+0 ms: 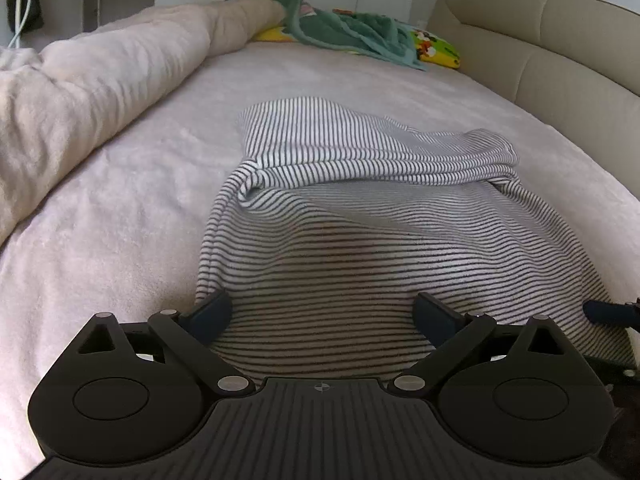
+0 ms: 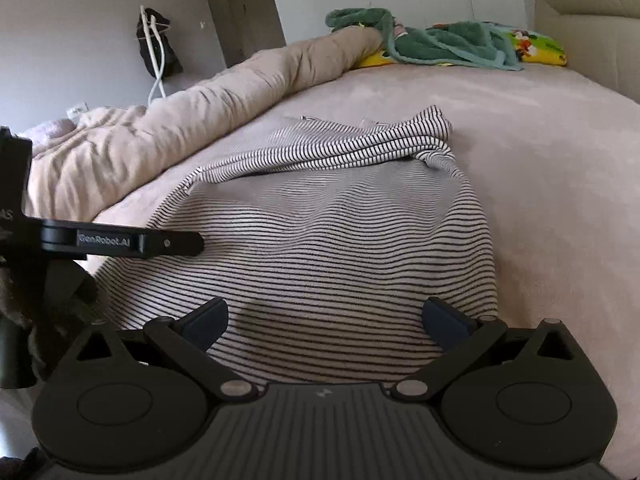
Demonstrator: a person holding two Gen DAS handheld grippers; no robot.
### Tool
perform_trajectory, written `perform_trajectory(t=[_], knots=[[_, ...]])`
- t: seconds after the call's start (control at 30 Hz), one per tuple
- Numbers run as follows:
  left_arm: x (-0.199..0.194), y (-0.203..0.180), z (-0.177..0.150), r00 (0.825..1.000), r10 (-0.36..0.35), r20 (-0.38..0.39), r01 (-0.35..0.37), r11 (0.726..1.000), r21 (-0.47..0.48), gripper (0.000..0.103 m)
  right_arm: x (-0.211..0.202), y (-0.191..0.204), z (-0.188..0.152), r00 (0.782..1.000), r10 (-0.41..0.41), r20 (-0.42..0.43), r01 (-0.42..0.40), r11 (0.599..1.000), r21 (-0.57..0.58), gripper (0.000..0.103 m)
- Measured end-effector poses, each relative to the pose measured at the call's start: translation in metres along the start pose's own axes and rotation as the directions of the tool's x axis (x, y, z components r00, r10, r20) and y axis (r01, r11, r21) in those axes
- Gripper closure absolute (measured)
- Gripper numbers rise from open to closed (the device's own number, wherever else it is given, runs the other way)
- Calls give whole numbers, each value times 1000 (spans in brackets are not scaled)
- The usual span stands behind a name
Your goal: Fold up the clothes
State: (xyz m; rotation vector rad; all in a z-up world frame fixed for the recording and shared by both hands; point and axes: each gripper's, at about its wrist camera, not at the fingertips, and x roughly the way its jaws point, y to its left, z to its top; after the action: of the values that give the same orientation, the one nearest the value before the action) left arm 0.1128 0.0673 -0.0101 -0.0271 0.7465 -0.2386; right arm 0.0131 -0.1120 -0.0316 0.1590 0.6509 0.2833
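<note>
Lying mid-frame on the pink bed (image 1: 120, 208), the striped garment (image 1: 360, 248) looks soft, light and floppy, its far part already doubled over. Both the left gripper (image 1: 322, 314) and right gripper (image 2: 326, 320) hover above its near hem, jaws apart and empty; the lower corners seem the best hold.

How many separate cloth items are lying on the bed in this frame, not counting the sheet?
3. A striped garment lies mid-bed in front of both open grippers; a green towel is bunched at the far end; a beige duvet is rolled along the left side. More could be hidden underneath.
</note>
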Motion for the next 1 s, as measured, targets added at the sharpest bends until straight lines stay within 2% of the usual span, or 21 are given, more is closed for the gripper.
perform_trajectory(t=[0.1,0.17,0.23,0.27,0.3,0.37,0.43,0.47,0.5,0.53,0.57,0.63,0.67,0.7,0.73,0.77,0.8,0.83,0.9,0.97,1.0], knots=[[6,2,2,1000,-12,-1,12,1000,21,0,-2,-4,11,1000,29,2,-29,998,48,0],[3,3,4,1000,-23,-2,23,1000,5,0,-10,-11,25,997,78,23,-80,994,79,0],[-12,4,15,996,-84,21,85,996,-31,4,-19,-20,43,995,85,54,-89,992,86,0],[-21,5,23,990,-137,43,139,989,-45,14,-22,-26,53,995,78,68,-84,993,82,0],[-30,5,33,981,-180,70,184,981,-55,34,-23,-32,65,995,69,78,-75,995,71,0],[-44,6,57,959,-253,126,264,962,-74,39,-25,-46,89,994,51,95,-56,997,51,1],[-46,11,85,929,-327,171,347,931,-108,40,-18,-60,115,996,29,84,-33,998,47,16],[-41,14,98,922,-345,175,368,922,-120,40,-11,-66,127,997,38,70,-42,998,52,22],[-36,17,109,918,-355,174,379,916,-131,43,-4,-74,139,997,49,54,-52,997,62,42],[-28,21,119,924,-345,164,368,920,-133,46,6,-84,151,997,65,30,-68,994,87,59],[-19,26,129,933,-326,149,346,929,-132,48,16,-93,161,997,79,4,-79,990,116,63],[4,40,144,962,-257,95,267,956,-119,48,35,-110,177,997,80,-22,-75,985,152,63],[19,49,147,969,-243,50,247,963,-112,42,44,-117,182,997,74,-33,-68,986,154,63],[36,59,150,972,-237,-1,235,966,-106,27,55,-124,186,996,73,-51,-64,986,154,60],[52,70,152,972,-230,-52,224,970,-99,23,64,-129,187,995,76,-67,-65,985,157,54],[68,79,153,968,-233,-96,224,969,-102,19,74,-133,188,993,81,-83,-67,984,163,50],[87,88,151,957,-248,-149,233,966,-115,18,85,-136,189,991,87,-98,-70,983,170,41],[103,97,147,948,-259,-186,235,962,-141,18,96,-139,188,989,99,-113,-78,981,177,37],[131,113,140,926,-306,-222,257,940,-224,14,122,-145,187,983,105,-153,-74,977,199,37],[145,124,139,904,-391,-172,327,893,-311,7,147,-154,185,974,122,-189,-74,967,244,37],[150,128,140,892,-429,-143,362,868,-340,7,158,-158,185,969,138,-204,-80,960,266,37]])
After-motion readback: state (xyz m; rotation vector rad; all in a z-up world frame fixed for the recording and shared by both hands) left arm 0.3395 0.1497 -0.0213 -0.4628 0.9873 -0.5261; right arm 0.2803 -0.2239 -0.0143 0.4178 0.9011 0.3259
